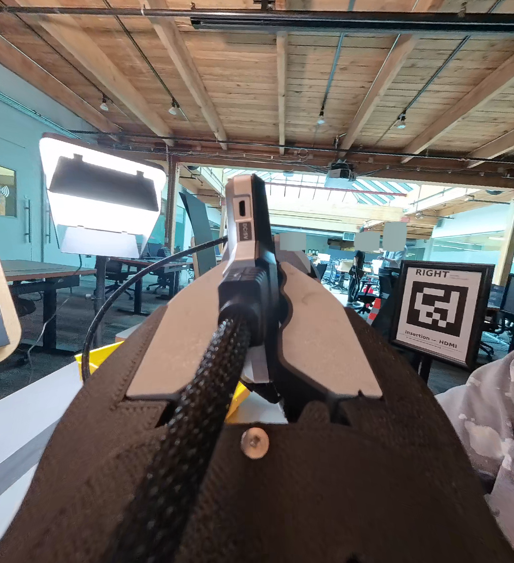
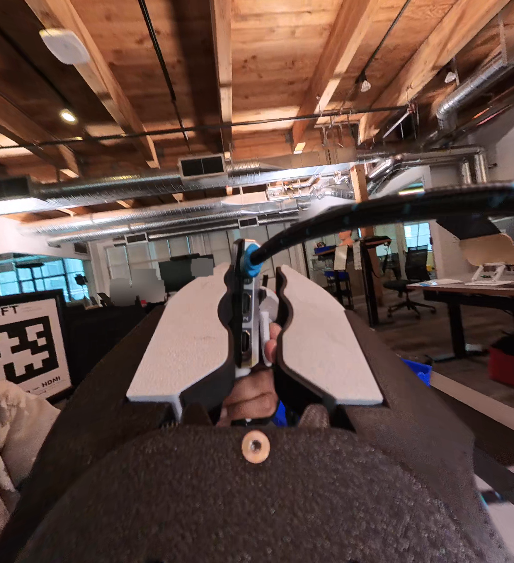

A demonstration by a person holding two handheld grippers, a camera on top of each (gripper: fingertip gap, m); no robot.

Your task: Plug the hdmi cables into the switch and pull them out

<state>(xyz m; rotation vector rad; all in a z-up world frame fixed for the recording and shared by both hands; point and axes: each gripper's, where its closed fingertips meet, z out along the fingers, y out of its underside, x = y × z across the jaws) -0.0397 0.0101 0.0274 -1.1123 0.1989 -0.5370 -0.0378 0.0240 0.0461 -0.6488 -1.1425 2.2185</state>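
My left gripper (image 1: 249, 274) is shut on a black HDMI plug (image 1: 246, 301) whose braided cable (image 1: 201, 405) runs back over the gripper body. The plug sits in the end of the silver and black switch (image 1: 245, 219), which stands up past the fingertips. In the right wrist view my right gripper (image 2: 252, 271) is closed around the same switch (image 2: 246, 323), held edge-on, with two empty ports facing me. A black cable with a blue collar (image 2: 251, 259) is plugged in at its top and arcs right. The left gripper's white finger and a hand (image 2: 249, 393) show behind it.
Framed marker signs stand on the table in the left wrist view (image 1: 441, 310) and the right wrist view (image 2: 18, 344). A yellow object (image 1: 97, 359) lies on the white table (image 1: 12, 426). A patterned sleeve (image 1: 499, 411) is at the right. A blue bin (image 2: 417, 368) sits beyond the right gripper.
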